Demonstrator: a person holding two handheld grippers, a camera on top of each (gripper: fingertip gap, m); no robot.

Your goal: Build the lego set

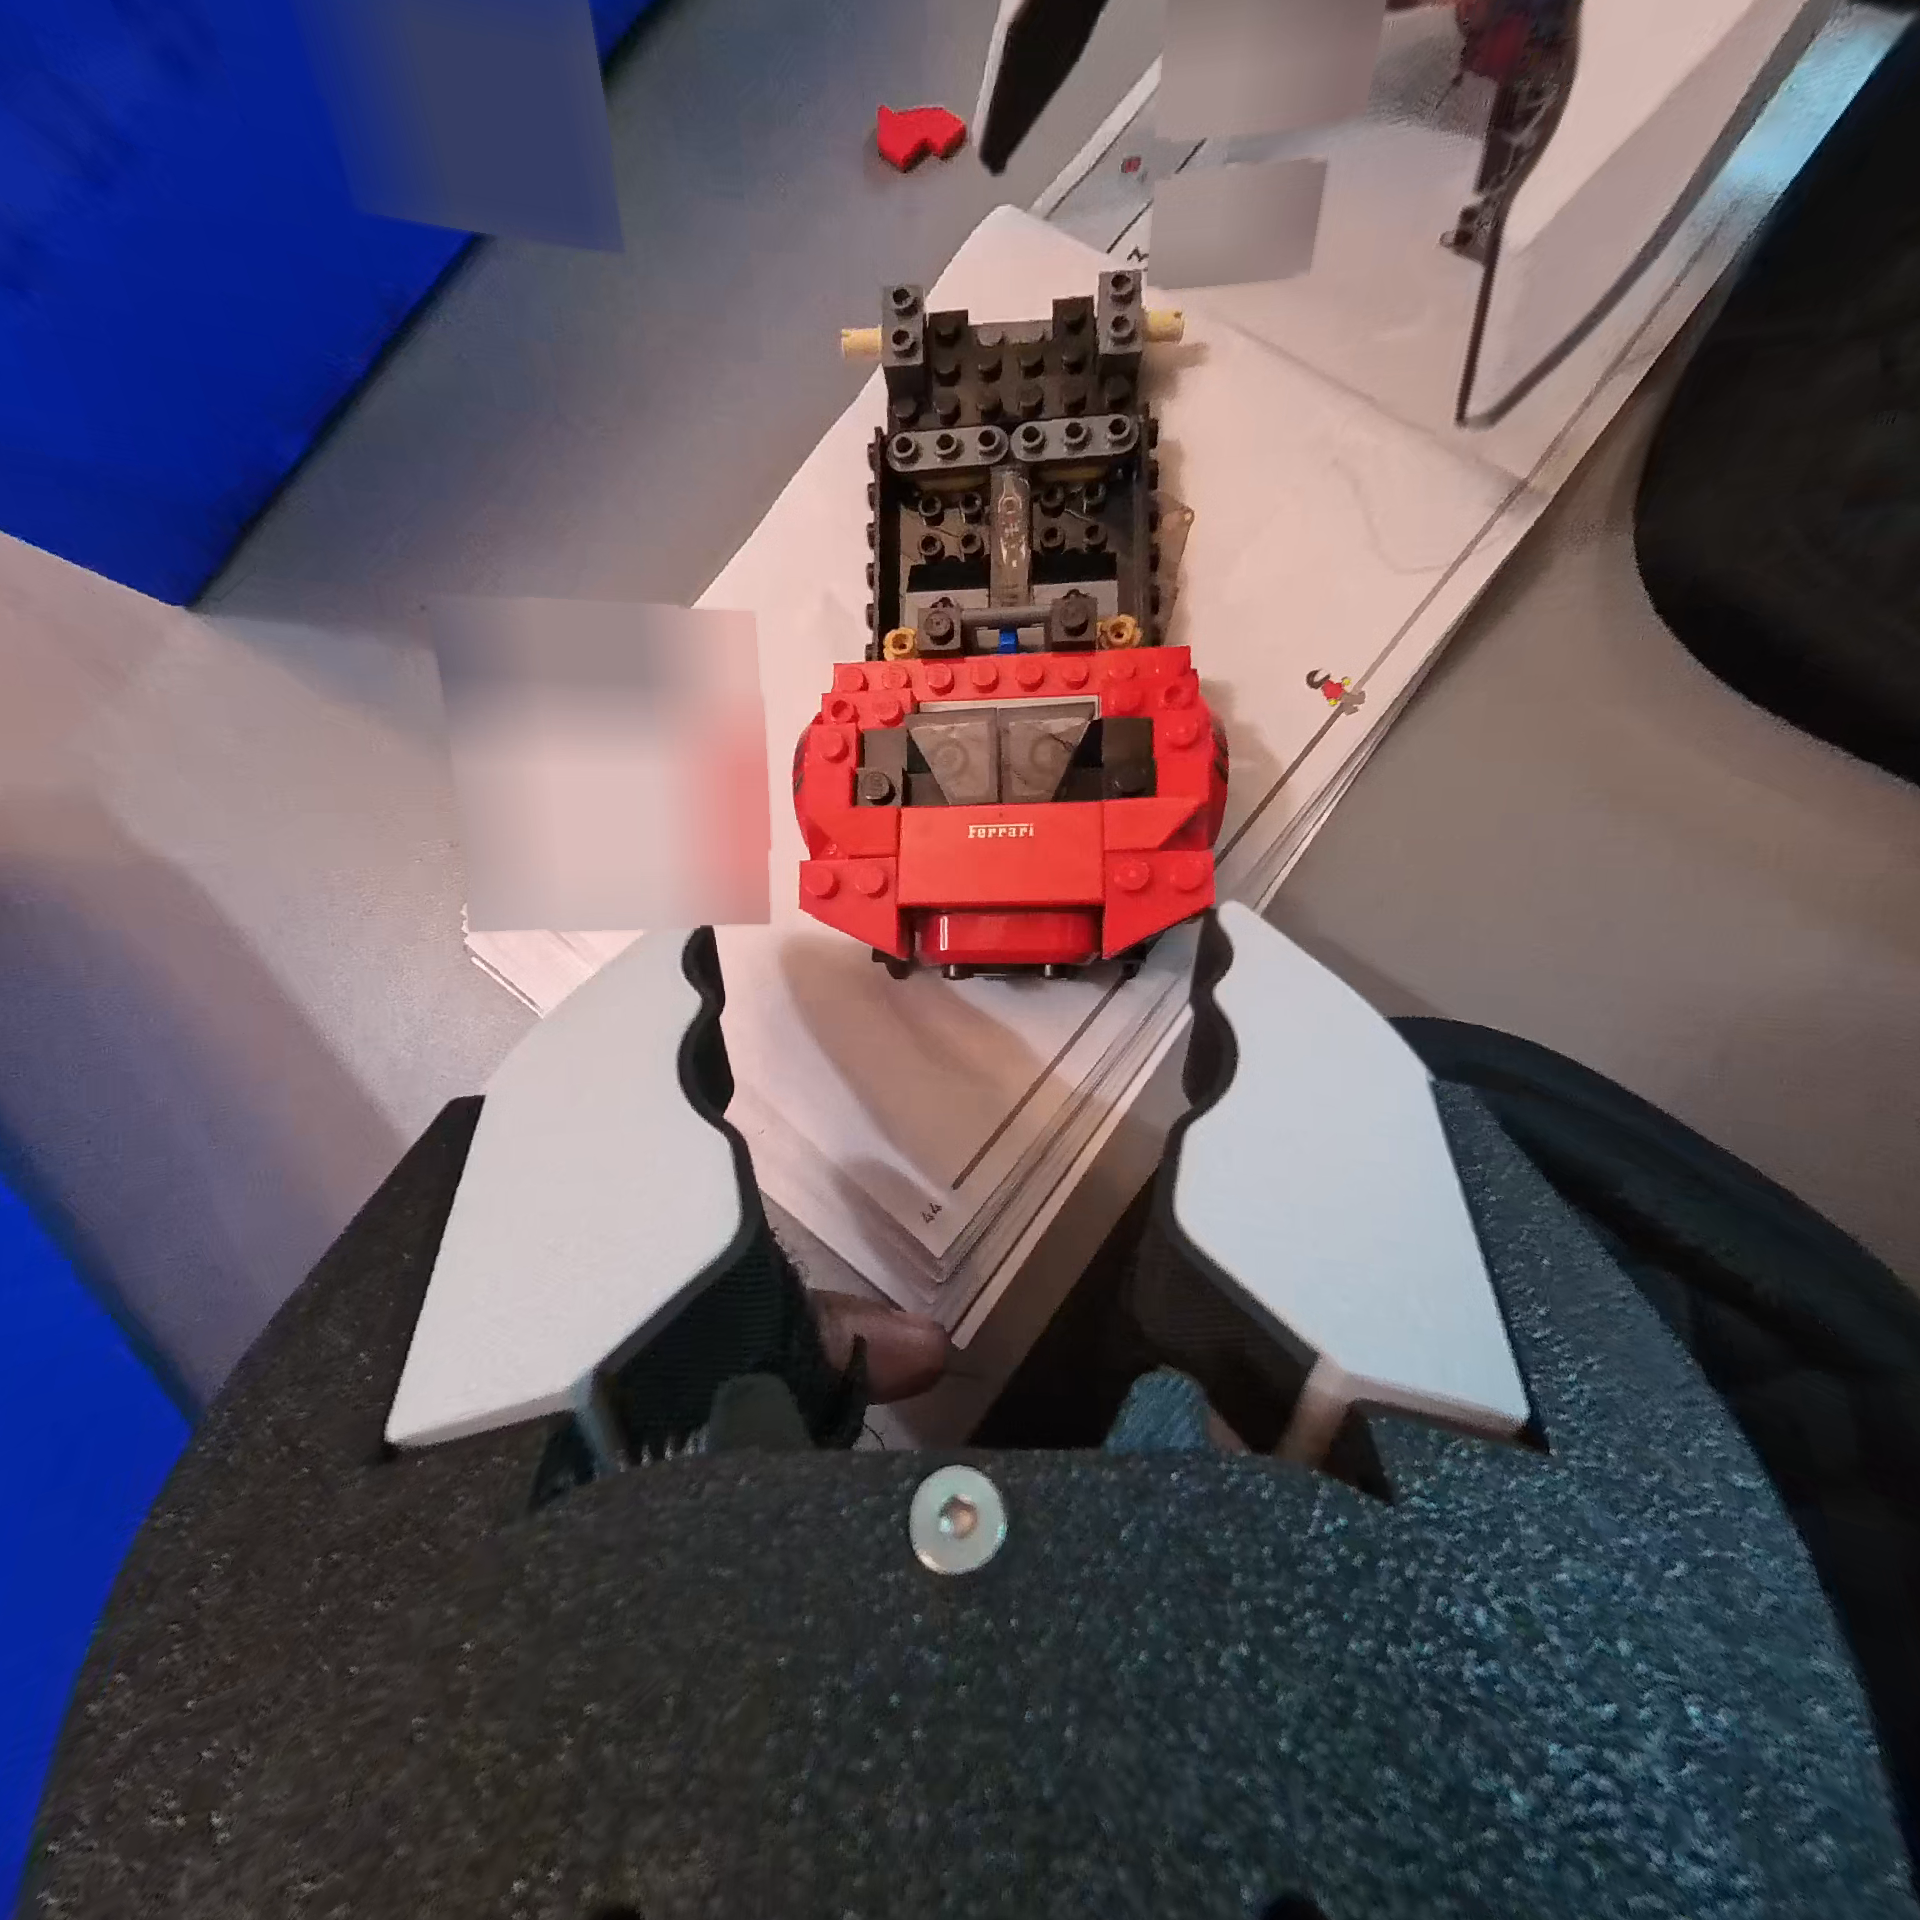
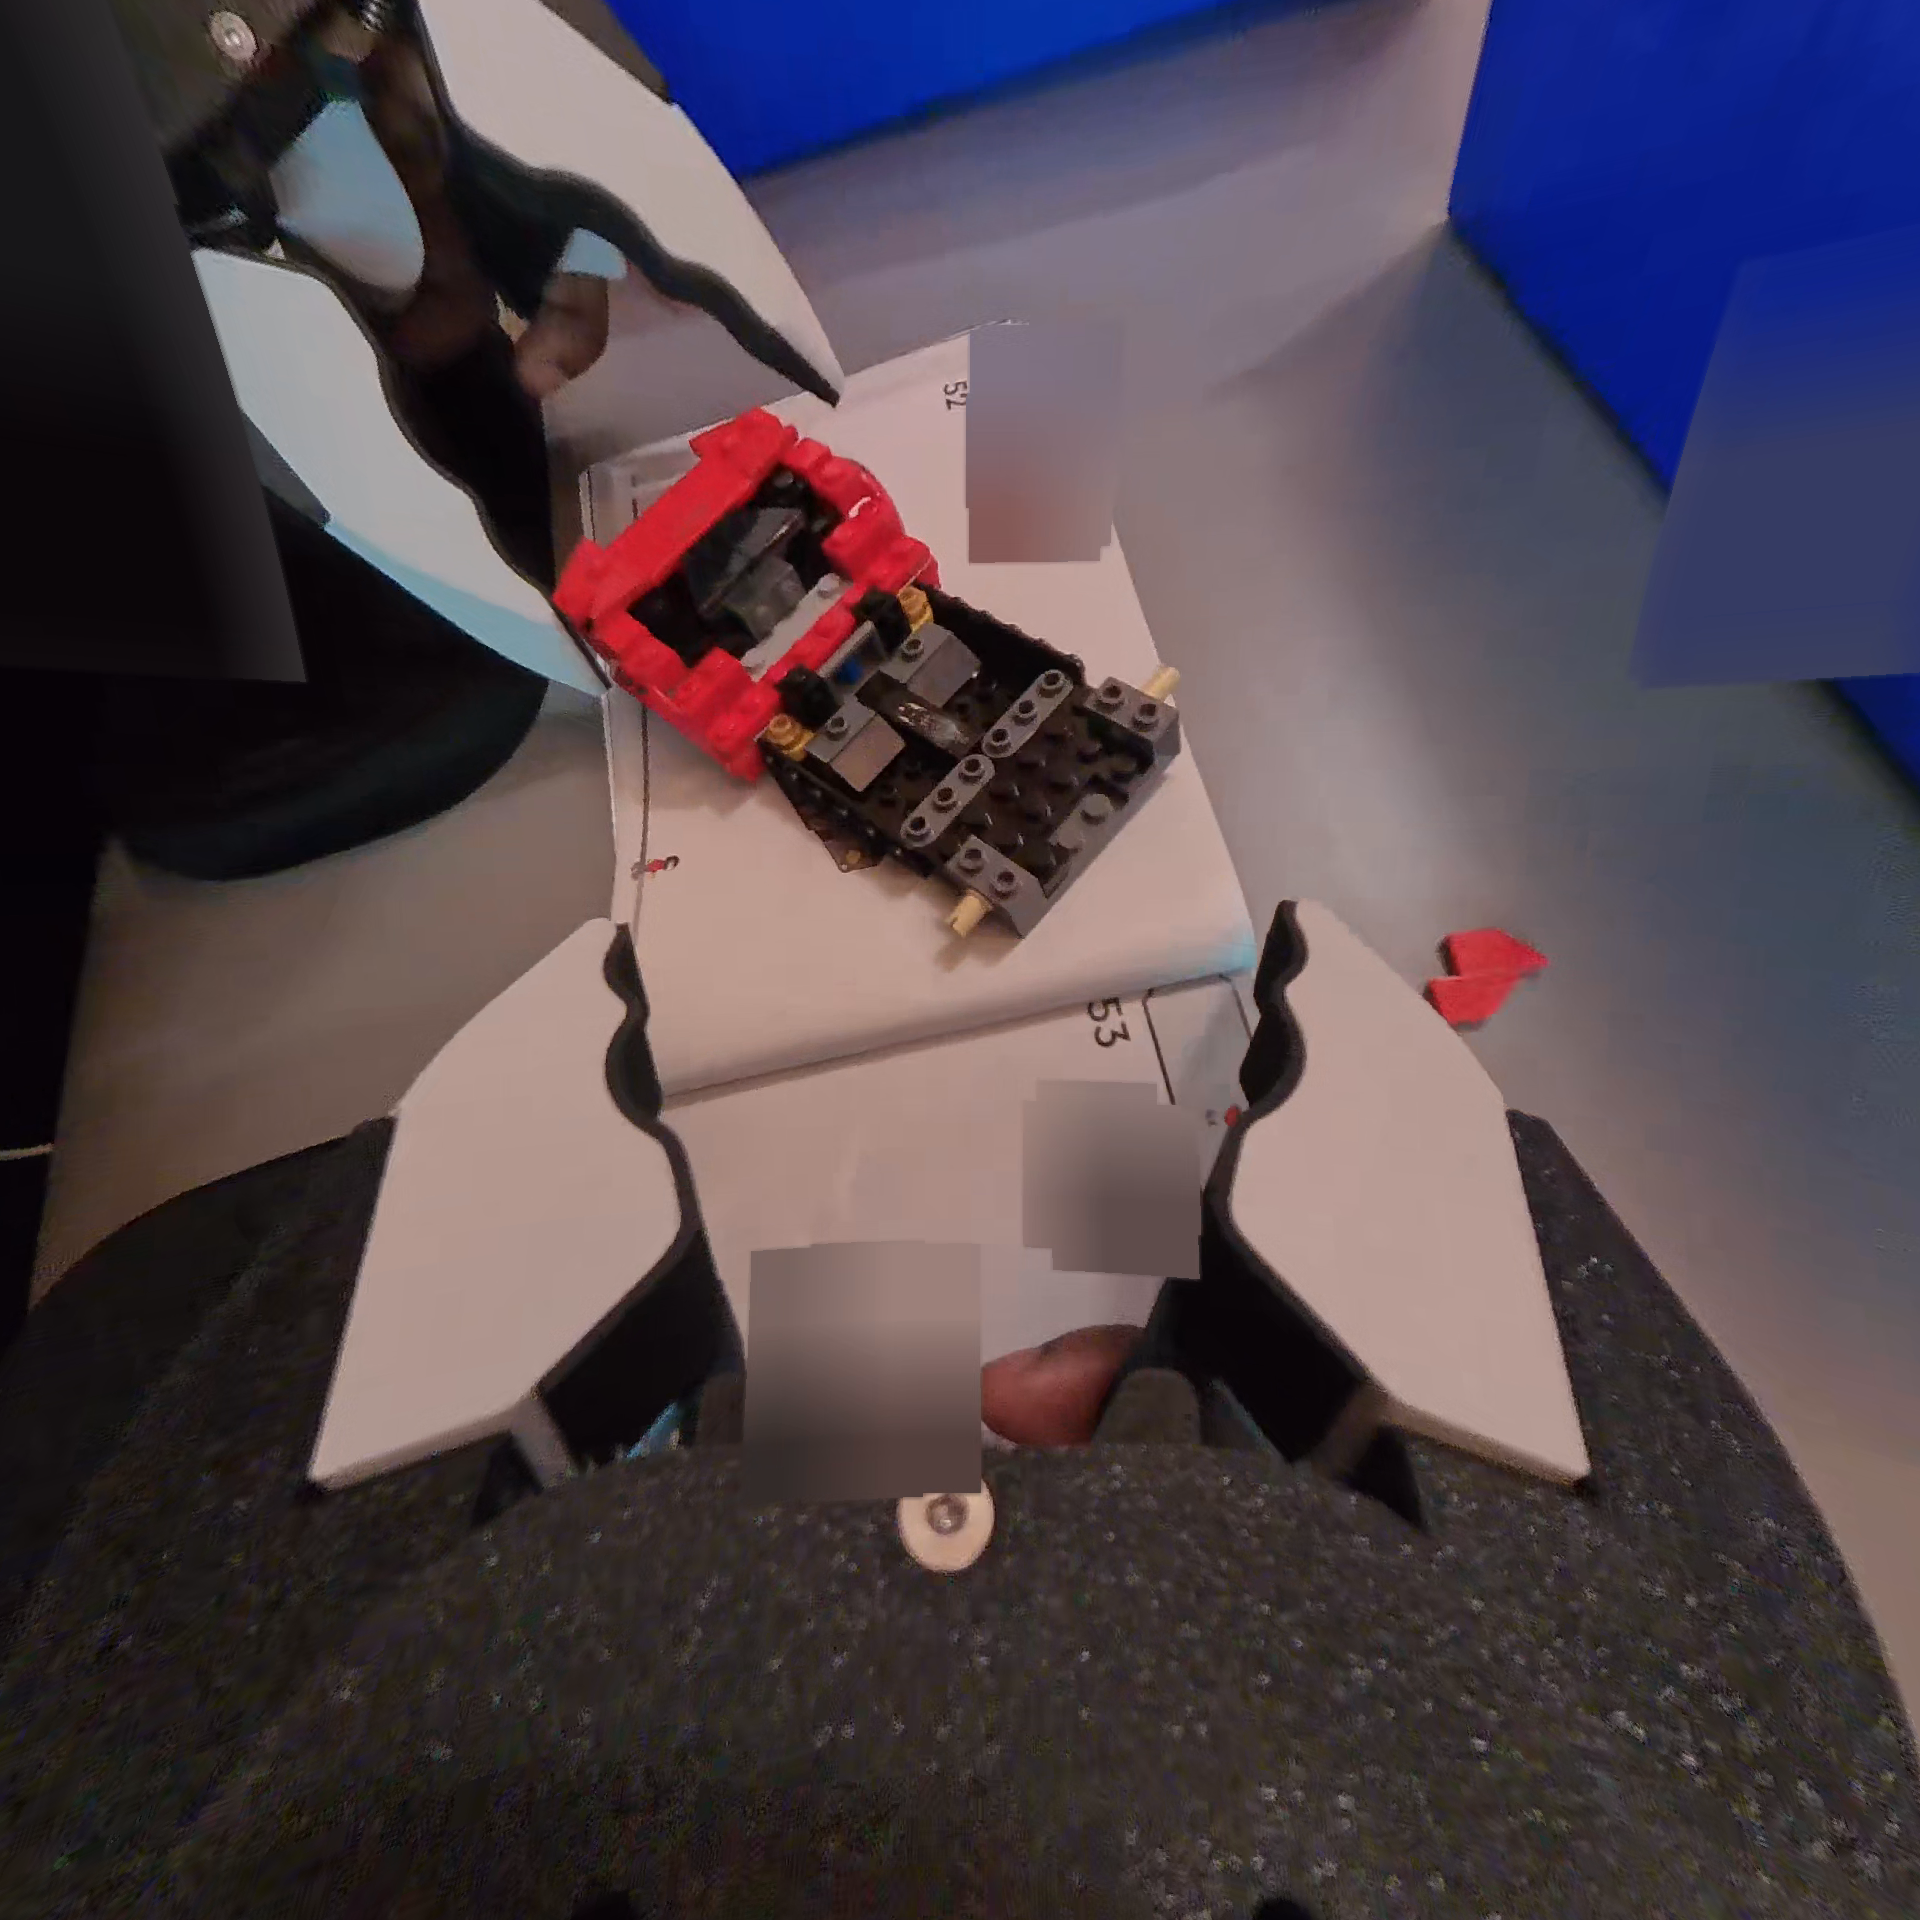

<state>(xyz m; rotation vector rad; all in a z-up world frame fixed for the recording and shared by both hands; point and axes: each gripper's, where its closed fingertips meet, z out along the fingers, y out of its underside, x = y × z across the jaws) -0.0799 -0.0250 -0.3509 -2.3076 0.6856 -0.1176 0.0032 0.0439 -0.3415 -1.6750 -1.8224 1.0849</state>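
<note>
Half-built red-and-black brick car (image 1: 1013, 665), white lettering on its red tail, lies on the open white instruction booklet (image 1: 1299, 540). Left gripper (image 1: 956, 935) at its six o'clock and right gripper (image 2: 945, 935) both gape empty.

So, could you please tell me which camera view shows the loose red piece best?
The right wrist view: the loose red piece lies nearer and larger, though a finger partly hides it. The left wrist view shows it whole but far off.

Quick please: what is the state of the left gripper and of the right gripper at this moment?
Left gripper: open, holding nothing, its tips just short of the red end of the lego car.
Right gripper: open, holding nothing.
</note>
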